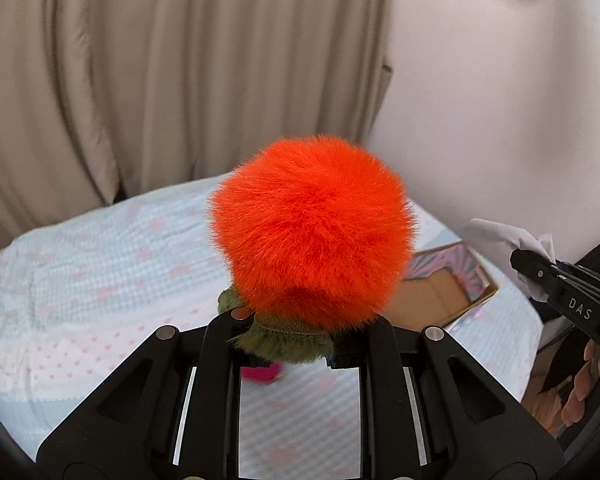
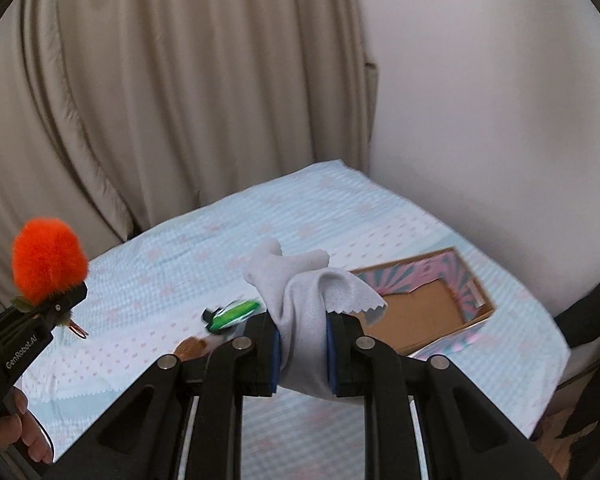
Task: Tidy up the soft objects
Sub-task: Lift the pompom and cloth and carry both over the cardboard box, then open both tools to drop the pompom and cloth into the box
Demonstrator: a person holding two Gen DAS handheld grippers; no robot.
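Orange fluff fills most of the left wrist view: a furry orange pom-pom toy (image 1: 312, 228) with an olive-green frill at its base is clamped in the left gripper (image 1: 296, 344), jaws drawn right in on the green frill, so the orange ball sticks out past the fingertips. A bit of magenta can be seen just under the jaws, too hidden to make out. From the right wrist view the same toy (image 2: 48, 254) is seen held up in the air over the near left corner of the bed, with a small metal clasp dangling below it.

Over on the other side, a pale grey cloth (image 2: 300, 292) is pinched in the right gripper (image 2: 302, 356), jaws closed tight on it between the blue pads. The cloth is bunched between the fingers, and its loose zigzag-cut edge flops out forward and to the right of the tips.

Further out, a green object (image 2: 232, 314), blurred, is lying on the bed (image 2: 180, 264) just beyond the left finger, and something brown and fuzzy (image 2: 190, 346) is peeking out beside it. An open cardboard box (image 2: 428, 300) with a pink and teal pattern inside is sitting near the right edge of the bed, past the cloth. Beige curtains (image 2: 160, 80) hang behind the far edge, with a white wall to their right.
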